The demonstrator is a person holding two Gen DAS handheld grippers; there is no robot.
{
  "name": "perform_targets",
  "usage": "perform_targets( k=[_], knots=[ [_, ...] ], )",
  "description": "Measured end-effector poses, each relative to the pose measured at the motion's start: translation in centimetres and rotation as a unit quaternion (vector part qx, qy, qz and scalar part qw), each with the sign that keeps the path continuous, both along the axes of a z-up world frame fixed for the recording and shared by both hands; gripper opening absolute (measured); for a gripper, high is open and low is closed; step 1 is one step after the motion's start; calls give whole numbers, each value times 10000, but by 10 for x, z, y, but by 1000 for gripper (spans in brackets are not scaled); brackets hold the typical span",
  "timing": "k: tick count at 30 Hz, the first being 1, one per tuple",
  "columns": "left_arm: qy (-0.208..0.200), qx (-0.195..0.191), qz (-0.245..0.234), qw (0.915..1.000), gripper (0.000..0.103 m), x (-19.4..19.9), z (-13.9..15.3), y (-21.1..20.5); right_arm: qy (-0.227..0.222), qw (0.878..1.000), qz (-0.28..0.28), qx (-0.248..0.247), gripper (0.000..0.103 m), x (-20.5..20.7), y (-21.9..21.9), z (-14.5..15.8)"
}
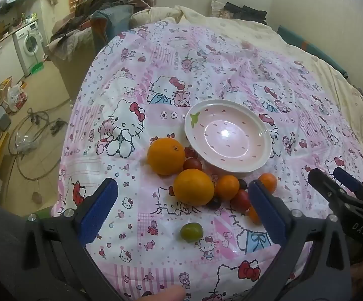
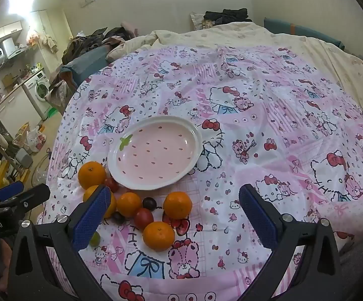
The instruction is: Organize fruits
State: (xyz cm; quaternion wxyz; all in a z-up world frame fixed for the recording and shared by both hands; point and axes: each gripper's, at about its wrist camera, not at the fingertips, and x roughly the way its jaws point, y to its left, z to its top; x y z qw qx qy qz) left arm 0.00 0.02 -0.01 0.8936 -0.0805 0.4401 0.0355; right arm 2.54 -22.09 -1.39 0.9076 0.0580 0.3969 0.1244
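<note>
Fruits (image 2: 156, 215) crowd the plate's (image 2: 196, 135) near rim; far side open.

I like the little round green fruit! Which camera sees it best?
The left wrist view: the little round green fruit lies whole between the open fingers. In the right wrist view it peeks out, half hidden behind a blue finger pad.

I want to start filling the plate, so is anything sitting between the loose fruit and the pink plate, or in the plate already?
Nothing visible blocks the way. The pink strawberry-patterned plate is empty, and the oranges and small dark red fruits lie loose on the cartoon-cat print cloth right beside its near rim. Both tools, left tool and right tool, hover open above them.
</note>
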Motion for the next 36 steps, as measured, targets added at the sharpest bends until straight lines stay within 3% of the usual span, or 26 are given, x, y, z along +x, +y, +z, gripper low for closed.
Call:
perform_targets(
  k=[36],
  knots=[
    [-6, 108, 4, 9999, 102, -4, -4, 5, -56, 10000, -42, 58, 103, 1, -3, 1]
  ],
)
